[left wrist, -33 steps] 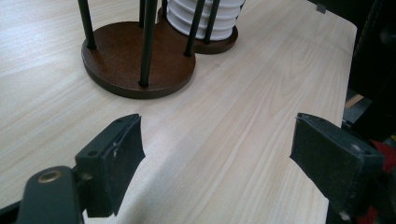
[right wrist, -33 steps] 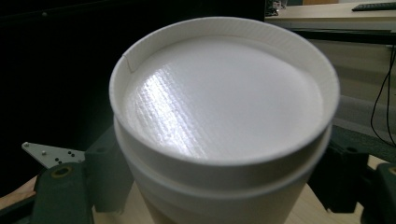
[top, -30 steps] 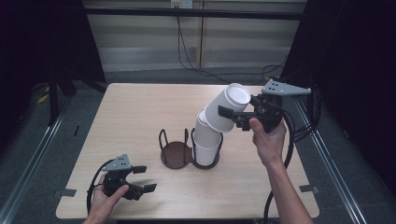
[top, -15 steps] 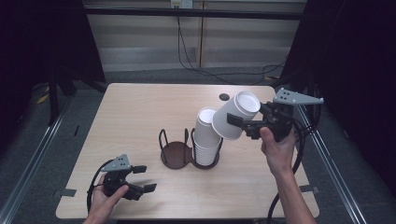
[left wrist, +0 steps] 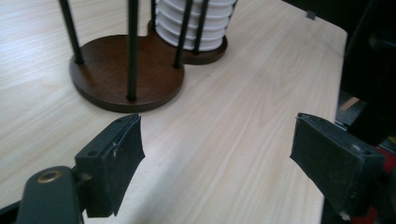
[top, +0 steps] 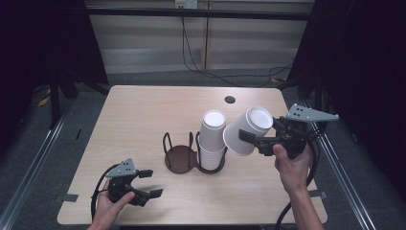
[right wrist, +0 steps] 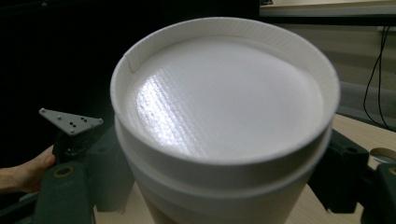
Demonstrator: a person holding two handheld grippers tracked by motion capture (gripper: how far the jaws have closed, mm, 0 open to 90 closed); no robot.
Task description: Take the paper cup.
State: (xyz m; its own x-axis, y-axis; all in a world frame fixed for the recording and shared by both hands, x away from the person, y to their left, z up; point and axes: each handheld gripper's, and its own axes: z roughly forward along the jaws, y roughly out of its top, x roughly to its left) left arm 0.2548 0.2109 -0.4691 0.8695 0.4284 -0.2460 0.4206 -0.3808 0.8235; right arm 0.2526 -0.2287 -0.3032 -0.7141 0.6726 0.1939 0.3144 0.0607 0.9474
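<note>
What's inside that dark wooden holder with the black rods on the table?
The holder has two round bays. The right bay holds a stack of white cups, bottoms up; its base is covered by them. The left bay is empty, its brown base bare.

So the cup [right wrist: 224, 126] in the right gripper view runs off the bottom edge, and its body covers both pads, so the contact itself can't be seen. In the left gripper view, the cup stack [left wrist: 194, 23] and holder rods [left wrist: 132, 46] get chopped by the top edge.
</note>
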